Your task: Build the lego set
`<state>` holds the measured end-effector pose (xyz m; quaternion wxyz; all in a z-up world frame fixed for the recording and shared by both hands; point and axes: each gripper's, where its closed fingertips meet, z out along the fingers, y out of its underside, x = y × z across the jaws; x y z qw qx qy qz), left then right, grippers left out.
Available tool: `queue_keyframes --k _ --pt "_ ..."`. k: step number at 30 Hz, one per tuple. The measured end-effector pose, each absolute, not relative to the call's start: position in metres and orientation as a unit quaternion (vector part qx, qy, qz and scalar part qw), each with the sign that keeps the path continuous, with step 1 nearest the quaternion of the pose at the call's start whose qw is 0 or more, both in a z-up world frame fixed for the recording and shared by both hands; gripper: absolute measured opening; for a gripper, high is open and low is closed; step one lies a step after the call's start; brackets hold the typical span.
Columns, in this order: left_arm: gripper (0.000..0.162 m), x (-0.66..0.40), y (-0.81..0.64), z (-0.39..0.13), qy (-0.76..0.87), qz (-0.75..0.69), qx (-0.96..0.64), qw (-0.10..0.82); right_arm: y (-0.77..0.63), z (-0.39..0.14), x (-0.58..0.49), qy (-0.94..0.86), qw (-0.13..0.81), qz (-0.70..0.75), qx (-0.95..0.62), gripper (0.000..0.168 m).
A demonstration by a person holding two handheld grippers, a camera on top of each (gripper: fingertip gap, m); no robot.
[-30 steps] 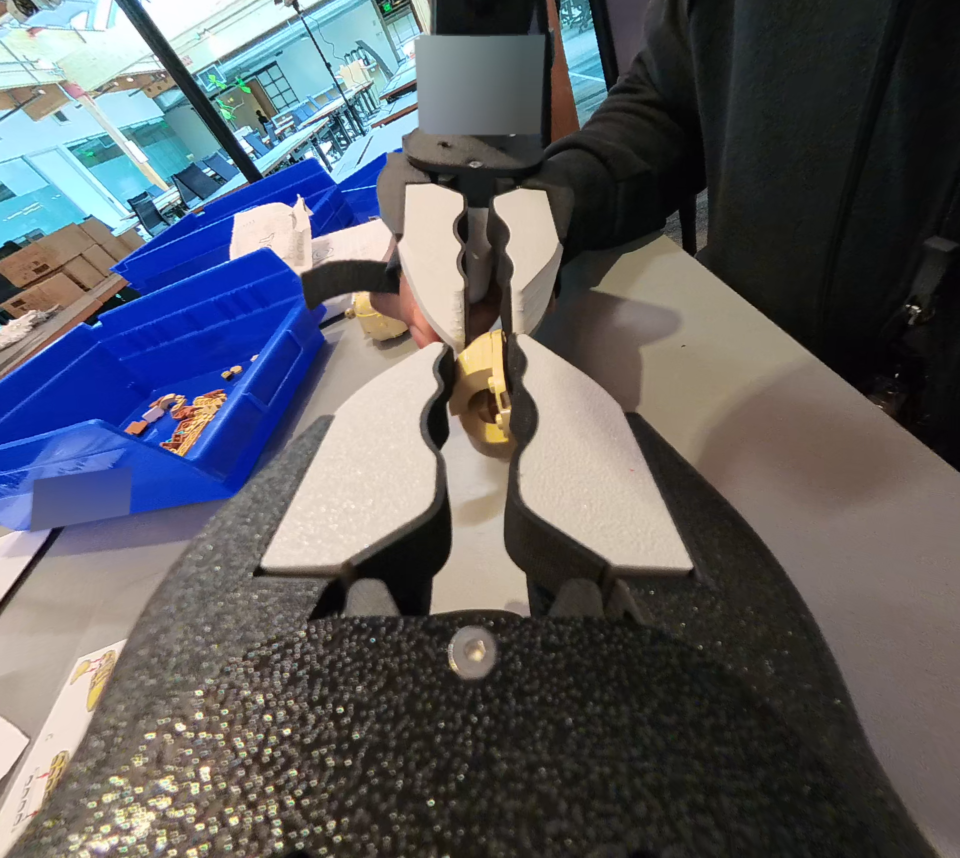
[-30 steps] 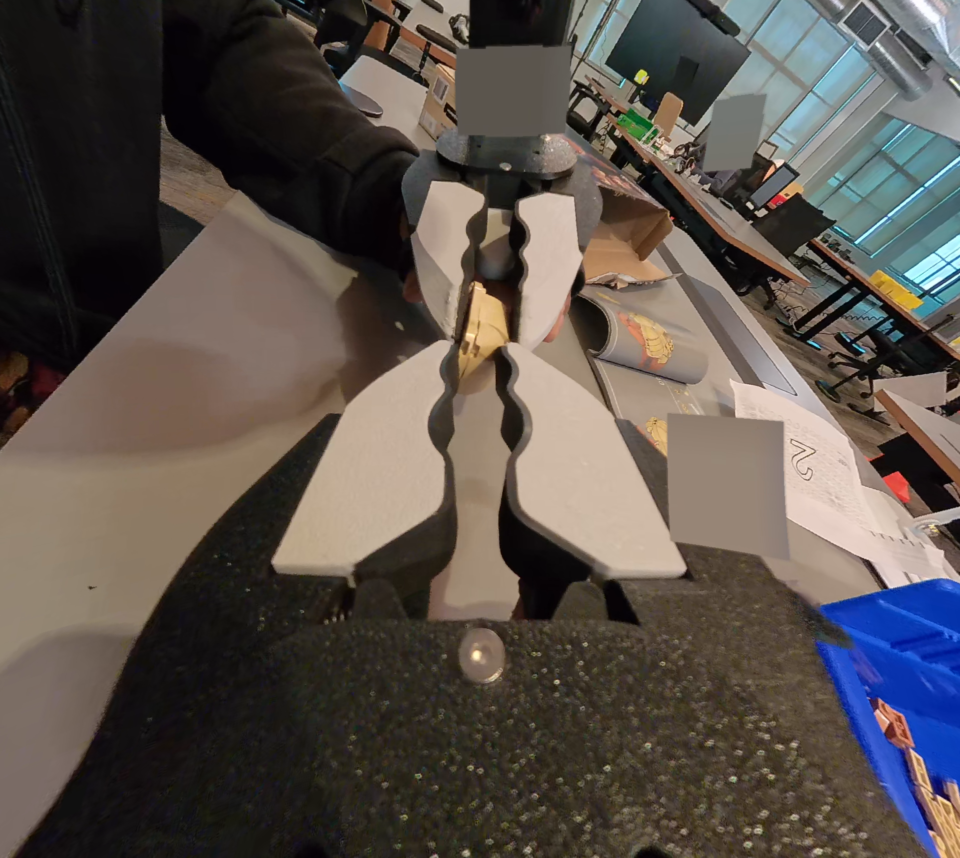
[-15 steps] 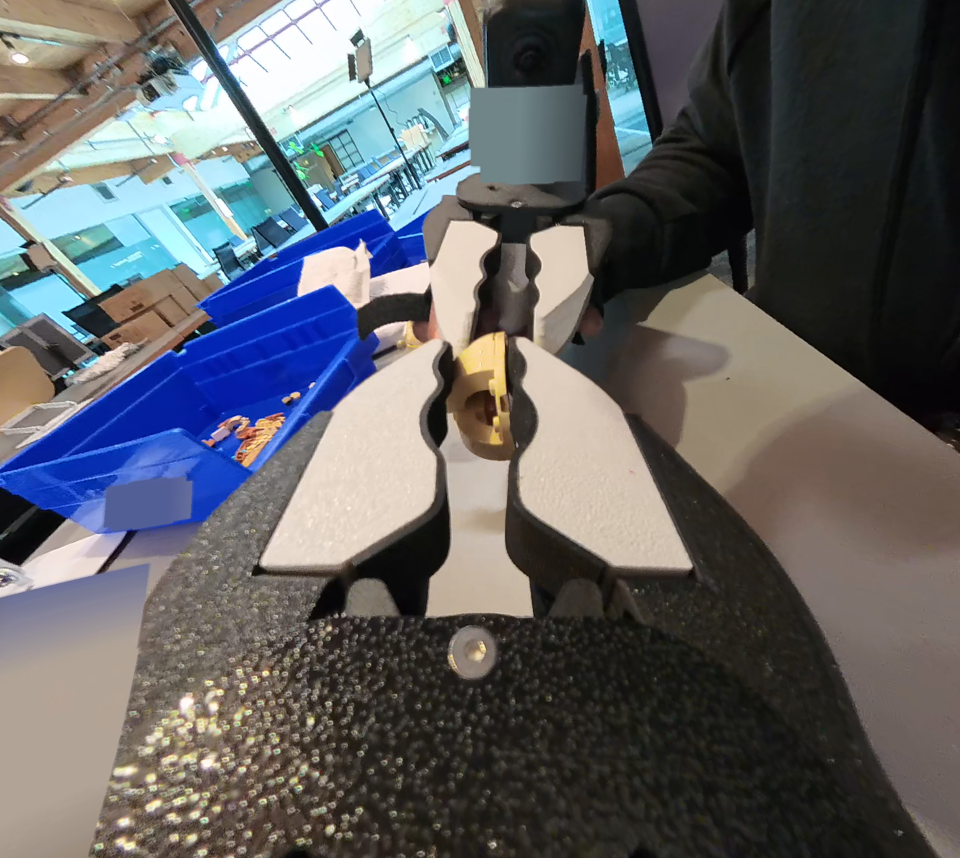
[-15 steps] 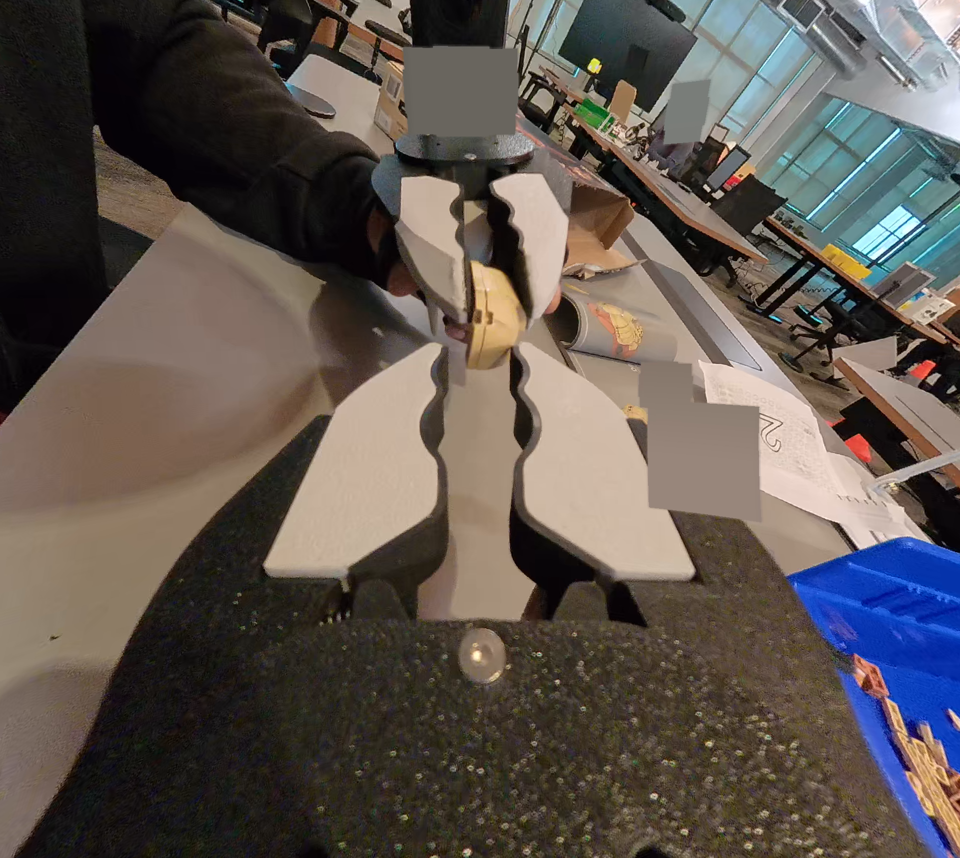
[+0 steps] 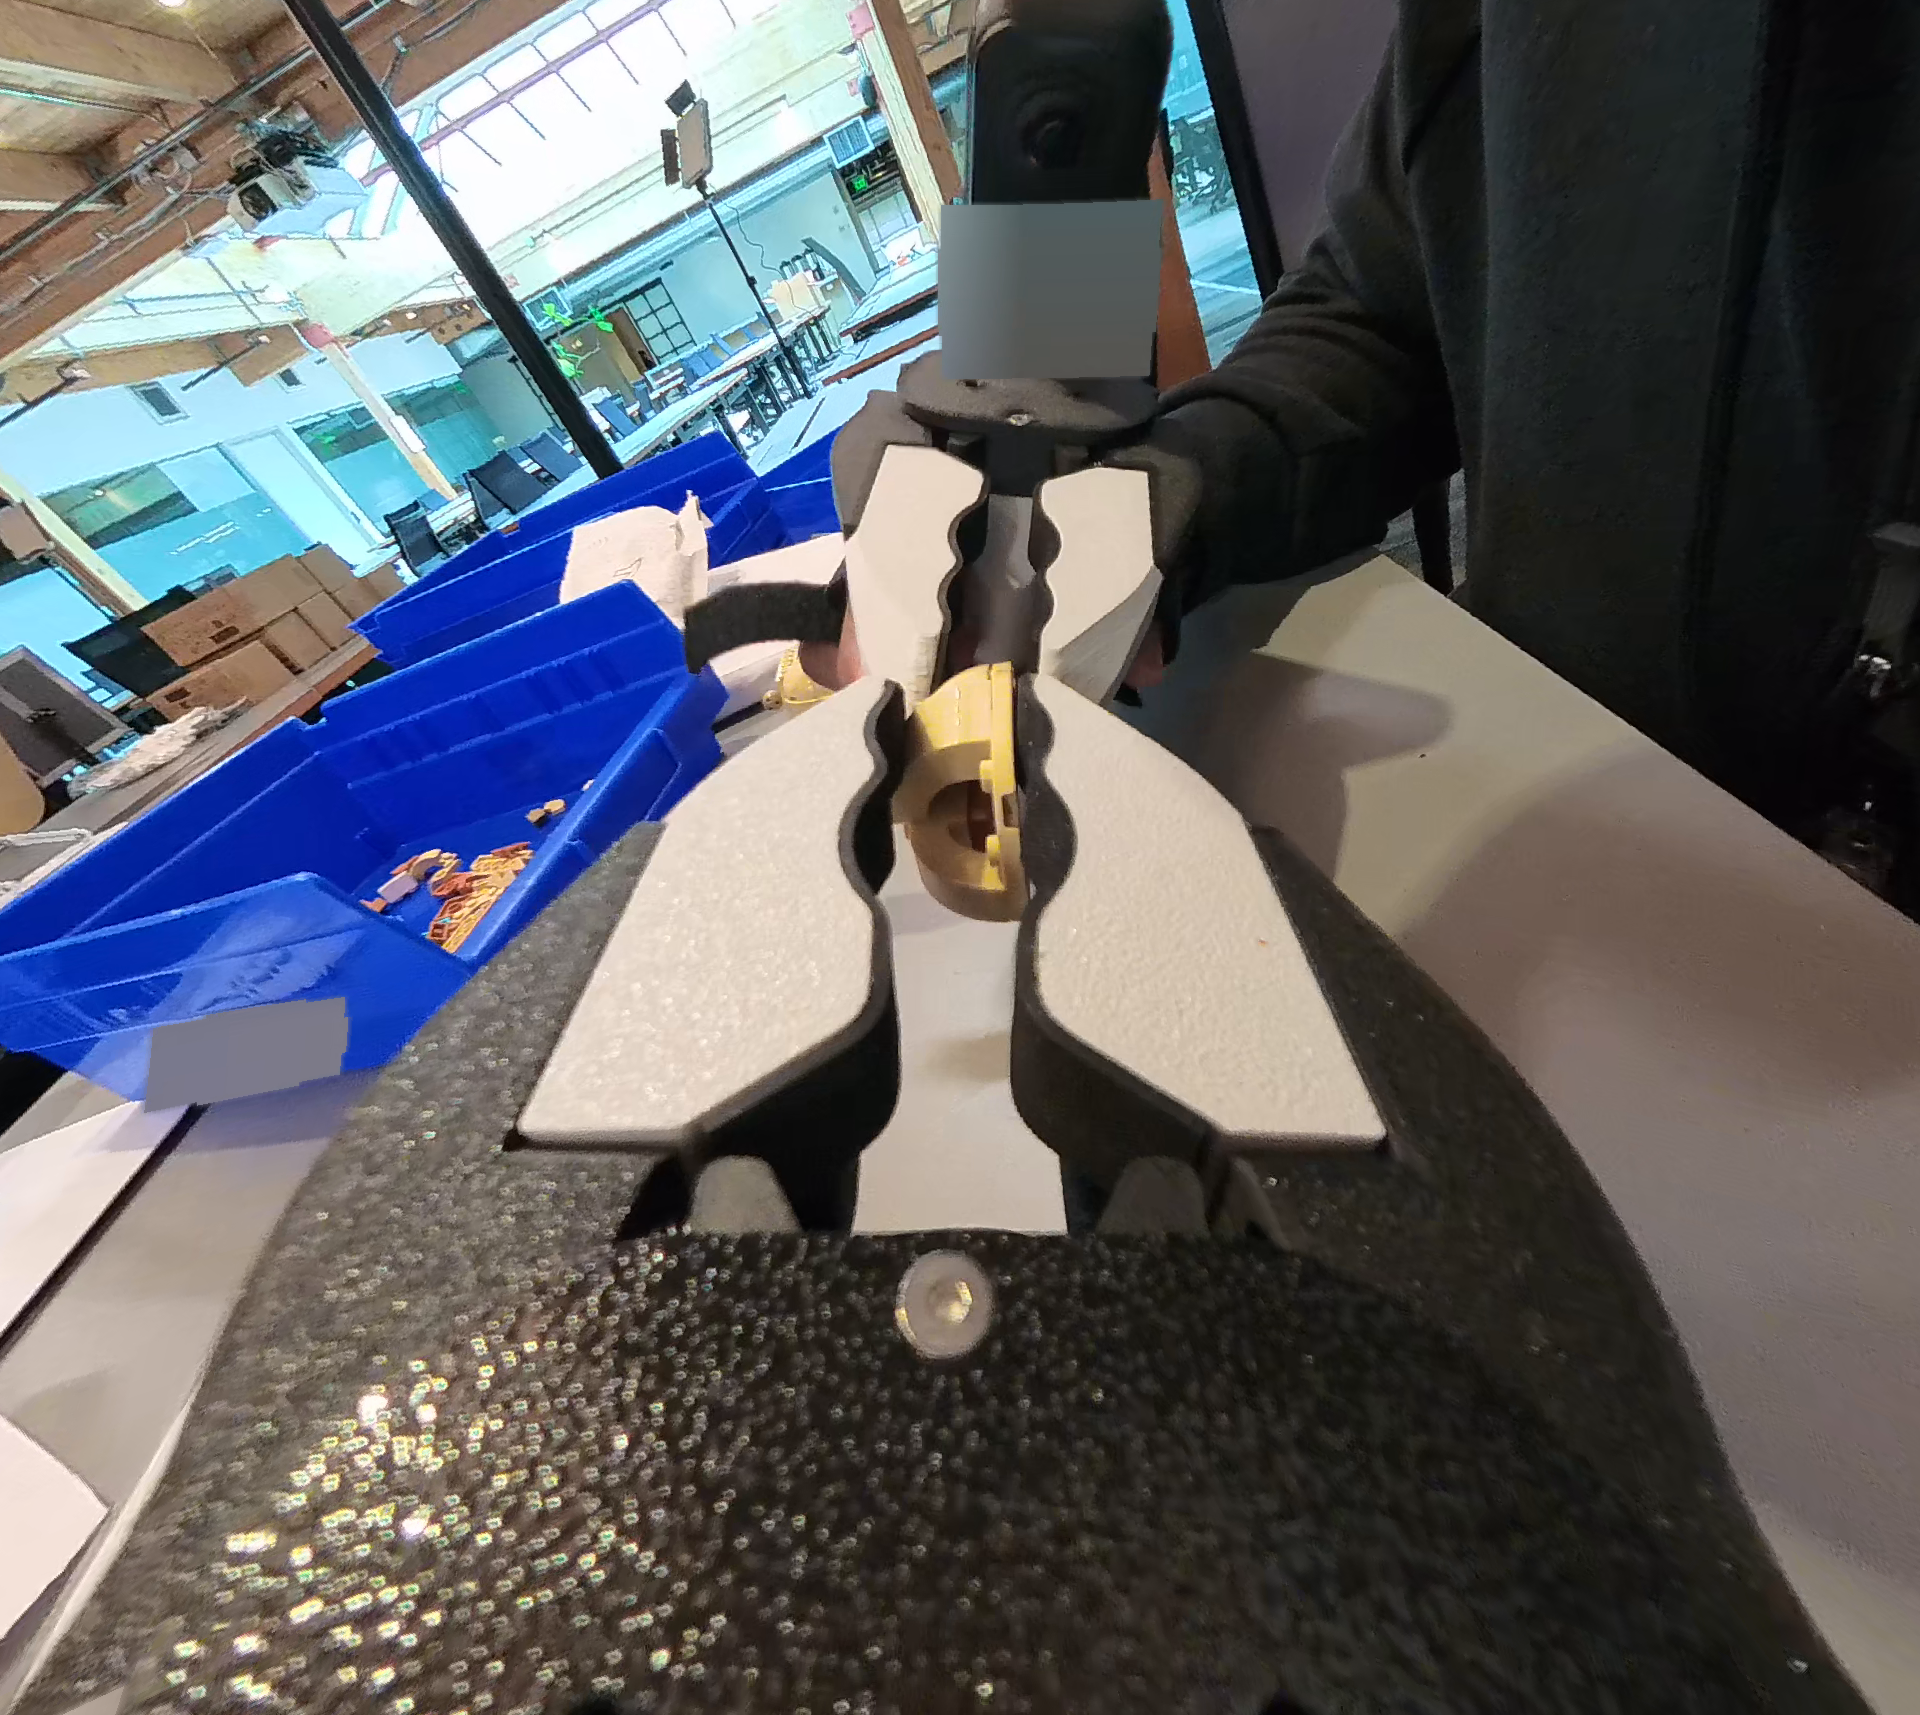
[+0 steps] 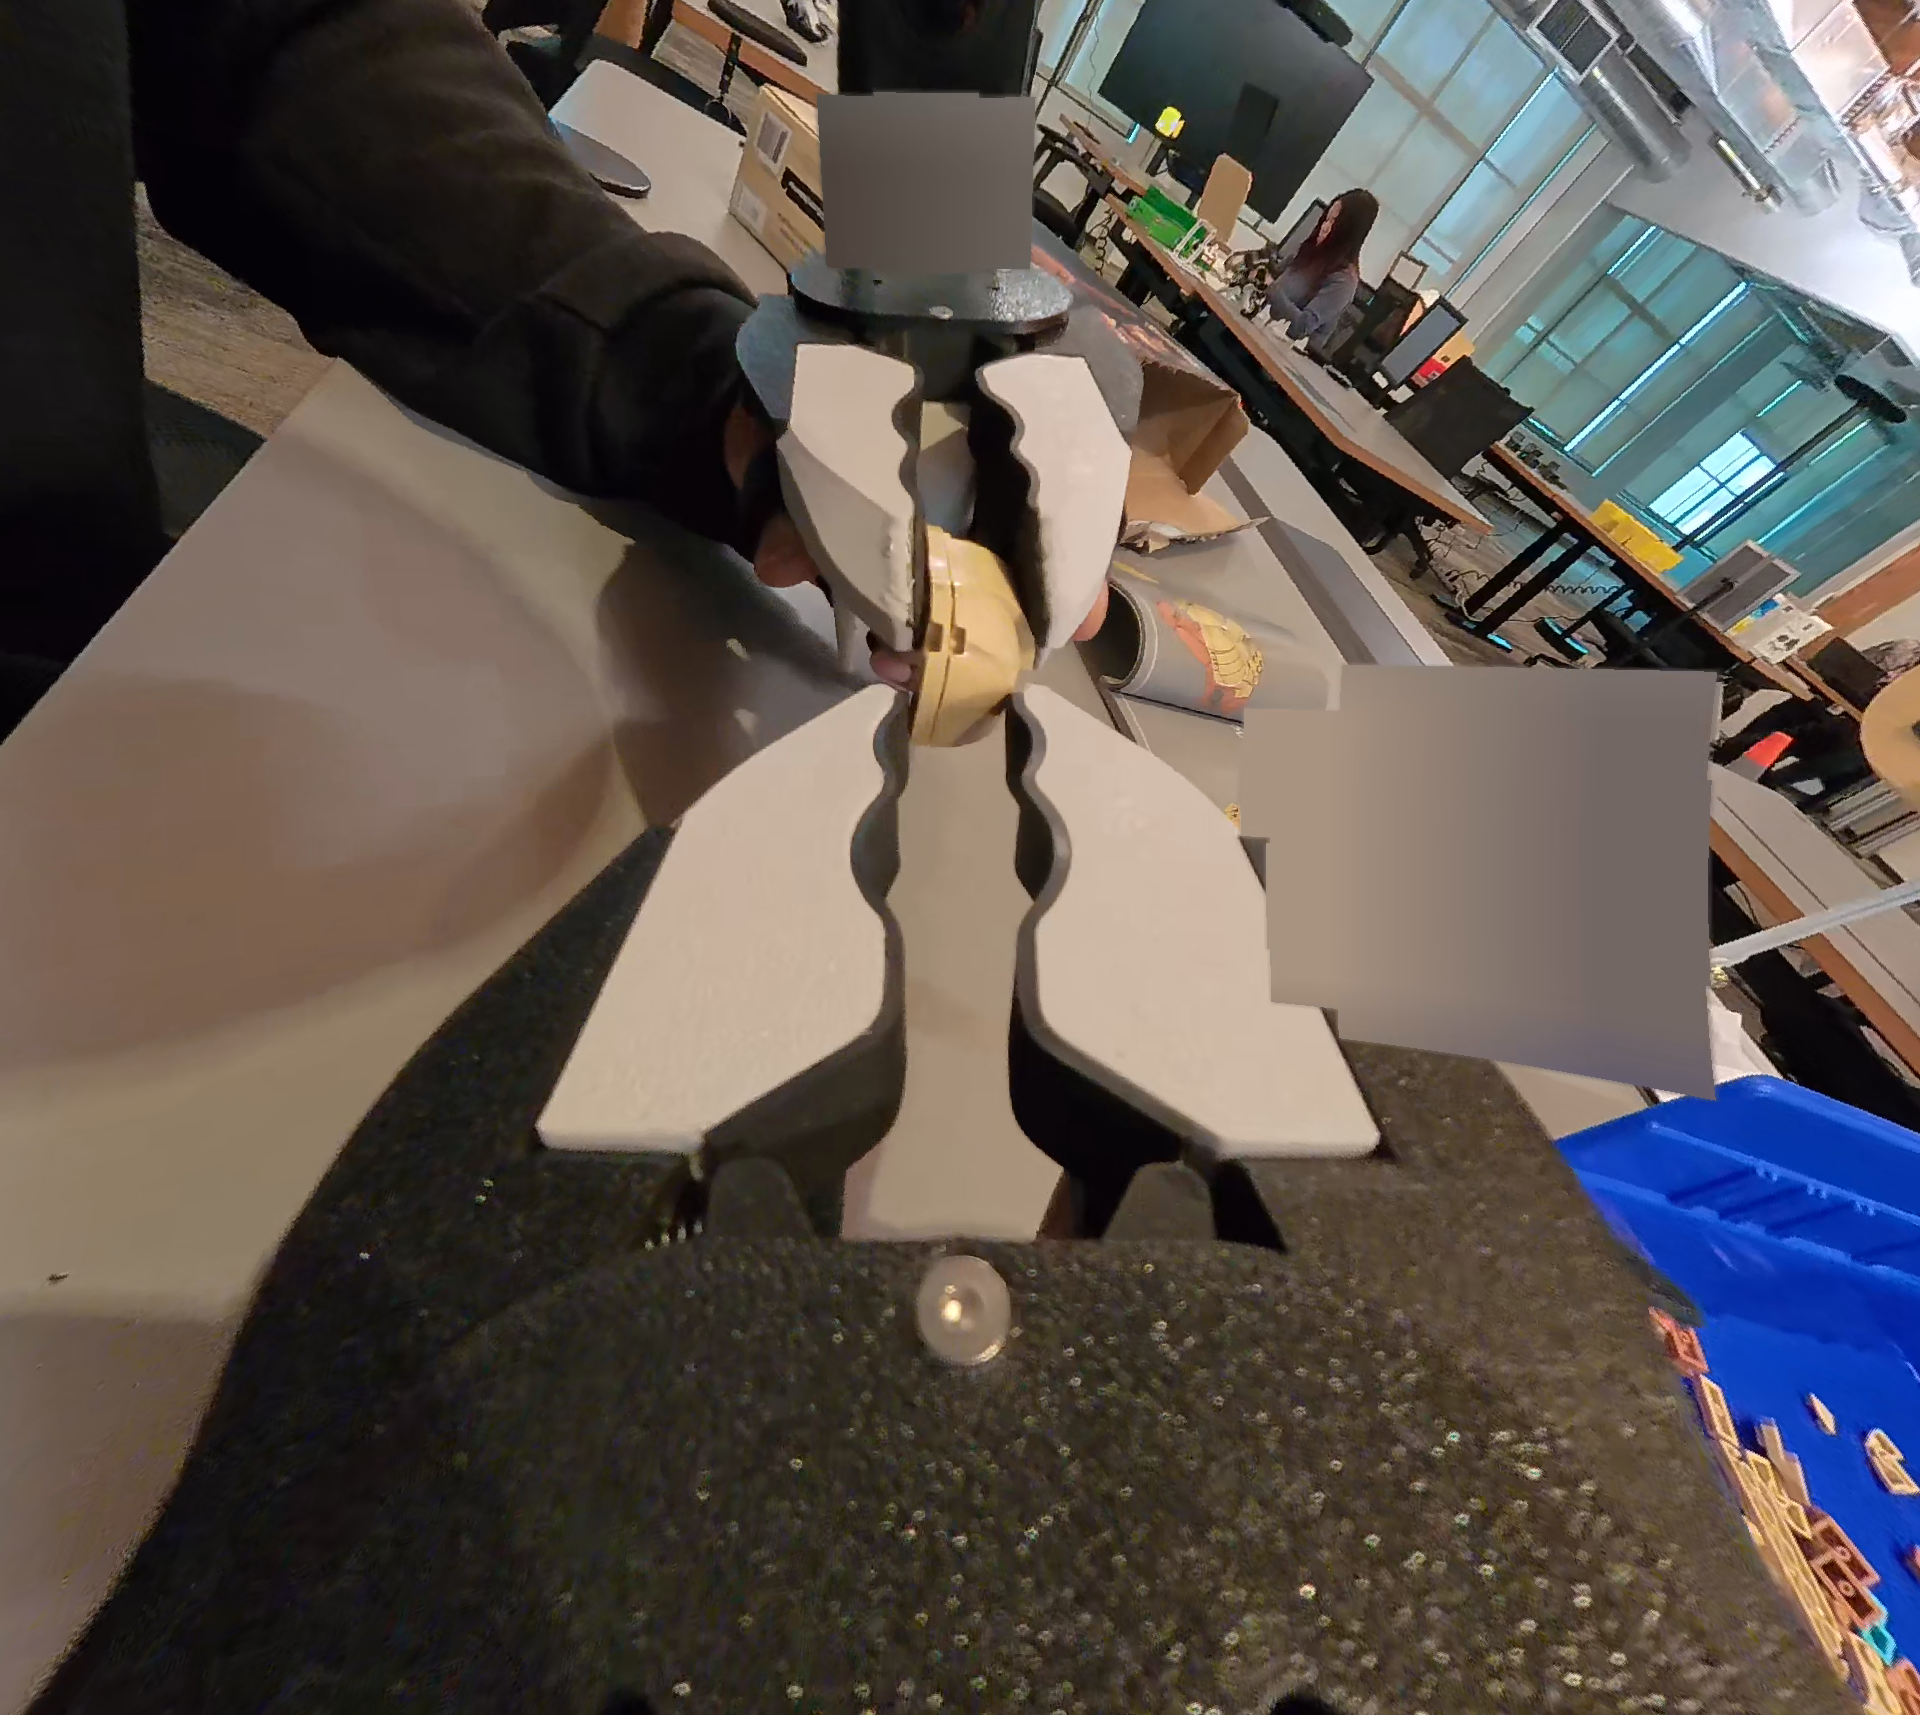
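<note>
The left tongs (image 5: pixel 956 730), level and pointing forward, clamp a tan lego piece (image 5: pixel 961 808) at mid-frame above the grey bench (image 5: pixel 1558 938). The right tongs (image 6: pixel 951 715) face them tip to tip, parted narrowly, holding nothing.

the two grippers meet tip to tip above the grey table (image 5: pixel 1558 990), the left gripper (image 5: pixel 956 735) clamped on a tan lego piece (image 5: pixel 961 808) that fills the gap between its fingers, and the right gripper (image 6: pixel 951 715), its fingers slightly apart at that piece, blocks the way straight ahead. on the side of the lego piece away from the person, blue bins (image 5: pixel 395 792) holding small brown bricks (image 5: pixel 462 876) stand in a row, and beyond the left gripper lie an open booklet (image 6: pixel 1195 647) and a torn cardboard box (image 6: pixel 1184 439). on the side toward the person's dark sleeve (image 6: pixel 416 211) the table top lies bare out to its edge.
</note>
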<state>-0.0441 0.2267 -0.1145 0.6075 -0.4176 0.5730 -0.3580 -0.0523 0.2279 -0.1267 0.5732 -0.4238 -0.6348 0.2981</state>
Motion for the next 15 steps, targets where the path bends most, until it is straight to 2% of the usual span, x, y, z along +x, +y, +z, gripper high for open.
queue_keyframes --k 8,12,15 --pt "0.021 -0.044 0.232 -0.117 0.562 -0.363 -0.435 0.603 0.234 -0.128 -0.052 -0.633 0.577 0.279 -0.434 0.016" --pt "0.03 -0.045 0.239 -0.115 0.547 -0.358 -0.455 0.605 0.239 -0.127 -0.051 -0.626 0.593 0.261 -0.434 0.016" --pt "0.028 -0.049 0.243 -0.113 0.537 -0.366 -0.466 0.6 0.244 -0.128 -0.049 -0.623 0.602 0.246 -0.436 0.016"
